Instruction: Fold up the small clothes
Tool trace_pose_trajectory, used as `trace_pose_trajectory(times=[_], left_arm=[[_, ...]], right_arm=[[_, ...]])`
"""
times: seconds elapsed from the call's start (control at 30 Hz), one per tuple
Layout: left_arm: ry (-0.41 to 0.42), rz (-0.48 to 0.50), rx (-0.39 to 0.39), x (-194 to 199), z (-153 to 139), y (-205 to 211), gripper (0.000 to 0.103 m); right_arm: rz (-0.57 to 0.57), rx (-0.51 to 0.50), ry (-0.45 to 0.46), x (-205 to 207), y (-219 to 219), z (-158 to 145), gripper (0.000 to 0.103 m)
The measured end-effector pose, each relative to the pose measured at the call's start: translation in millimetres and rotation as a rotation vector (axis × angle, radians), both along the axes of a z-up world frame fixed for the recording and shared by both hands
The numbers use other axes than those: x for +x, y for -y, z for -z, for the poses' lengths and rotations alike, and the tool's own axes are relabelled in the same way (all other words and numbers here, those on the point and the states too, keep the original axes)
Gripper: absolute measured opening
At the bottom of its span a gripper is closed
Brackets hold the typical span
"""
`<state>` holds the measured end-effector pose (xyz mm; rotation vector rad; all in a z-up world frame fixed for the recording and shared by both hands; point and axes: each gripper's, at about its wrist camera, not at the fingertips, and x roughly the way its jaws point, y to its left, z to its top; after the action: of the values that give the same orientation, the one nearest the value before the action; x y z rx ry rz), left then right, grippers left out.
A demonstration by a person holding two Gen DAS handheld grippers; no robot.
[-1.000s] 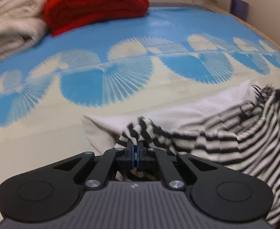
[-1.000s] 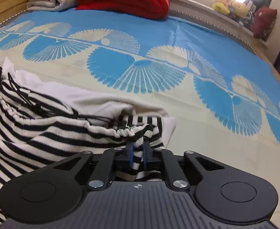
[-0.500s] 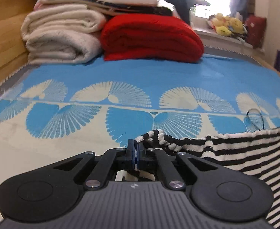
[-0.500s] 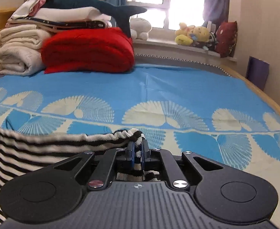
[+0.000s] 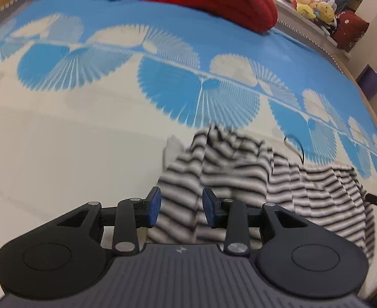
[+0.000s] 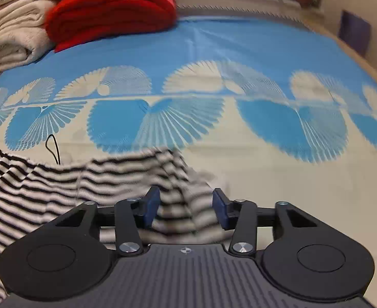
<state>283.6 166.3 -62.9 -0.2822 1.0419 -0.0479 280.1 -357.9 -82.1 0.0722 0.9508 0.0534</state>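
A black-and-white striped garment (image 5: 242,172) lies crumpled on the blue and cream bed cover (image 5: 85,133), with a thin black drawstring loop (image 5: 295,143) at its far edge. My left gripper (image 5: 180,206) hovers over the garment's left corner; its jaws are opening and the blue pads do not press the cloth below them. In the right wrist view the same striped garment (image 6: 72,187) spreads to the left, blurred. My right gripper (image 6: 185,208) is over its right corner, jaws opening, pads apart from the fabric.
A folded red blanket (image 6: 111,7) and cream blankets (image 6: 13,36) are stacked at the head of the bed. Plush toys (image 5: 314,2) sit on the window sill. A dark purple box (image 6: 354,30) stands by the wall on the right.
Both grippers held the garment's upper corners stretched up half a second ago. Both have now let go, and the garment has dropped into a heap on the bed.
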Motion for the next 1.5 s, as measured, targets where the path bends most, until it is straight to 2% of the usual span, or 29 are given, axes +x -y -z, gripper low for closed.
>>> trace_pose_trajectory(times=[0.13, 0.2, 0.37, 0.6, 0.77, 0.8, 0.83, 0.87, 0.93, 0.97, 1.03, 1.07, 1.13, 1.23, 1.27, 1.33, 1.4, 1.43, 1.5], left_arm=[[-0.110, 0.040, -0.060, -26, 13, -15, 0.041], [-0.155, 0.065, -0.053, -39, 18, -20, 0.041], [-0.199, 0.111, -0.042, -64, 26, -29, 0.041], [-0.265, 0.202, 0.011, -71, 42, -16, 0.041], [-0.286, 0.284, 0.074, -72, 48, 0, 0.039], [-0.283, 0.297, 0.085, -72, 47, 3, 0.034], [-0.277, 0.306, 0.093, -73, 46, 4, 0.013], [-0.274, 0.316, 0.098, -73, 45, 5, 0.000], [-0.252, 0.338, 0.108, -76, 40, 6, 0.000], [-0.234, 0.350, 0.124, -78, 36, 6, 0.000], [-0.195, 0.346, 0.138, -81, 28, 3, 0.000], [-0.166, 0.317, 0.151, -82, 22, -2, 0.000], [-0.121, 0.214, 0.144, -80, 10, -20, 0.000], [-0.118, 0.103, 0.110, -83, 3, -44, 0.000], [-0.132, 0.098, 0.081, -84, 5, -47, 0.000], [-0.180, 0.133, 0.016, -85, 11, -46, 0.003], [-0.217, 0.198, 0.031, -85, 19, -34, 0.017], [-0.230, 0.233, 0.047, -86, 23, -28, 0.031], [-0.244, 0.291, 0.070, -89, 30, -18, 0.035]], right_arm=[[-0.010, 0.092, -0.121, -28, 31, 4, 0.053], [-0.021, 0.114, -0.188, -43, 40, 10, 0.053], [-0.047, 0.126, -0.296, -74, 51, 24, 0.058], [-0.042, 0.136, -0.334, -87, 54, 24, 0.060], [-0.077, 0.101, -0.373, -85, 47, 32, 0.060], [-0.086, 0.090, -0.378, -84, 45, 34, 0.060], [-0.096, 0.081, -0.382, -84, 43, 35, 0.060], [-0.103, 0.075, -0.382, -83, 41, 35, 0.060], [-0.114, 0.069, -0.379, -83, 39, 34, 0.057], [-0.118, 0.074, -0.376, -83, 39, 33, 0.051], [-0.129, 0.092, -0.361, -84, 40, 29, 0.034], [-0.135, 0.098, -0.343, -84, 41, 25, 0.017], [-0.126, 0.132, -0.282, -86, 47, 13, 0.010], [-0.084, 0.242, -0.166, -90, 59, -13, 0.009], [-0.082, 0.254, -0.163, -90, 61, -15, 0.009], [-0.085, 0.226, -0.214, -91, 59, -10, 0.013], [-0.090, 0.163, -0.284, -93, 53, 3, 0.028], [-0.097, 0.132, -0.300, -94, 51, 7, 0.032], [-0.101, 0.088, -0.297, -94, 48, 9, 0.038]])
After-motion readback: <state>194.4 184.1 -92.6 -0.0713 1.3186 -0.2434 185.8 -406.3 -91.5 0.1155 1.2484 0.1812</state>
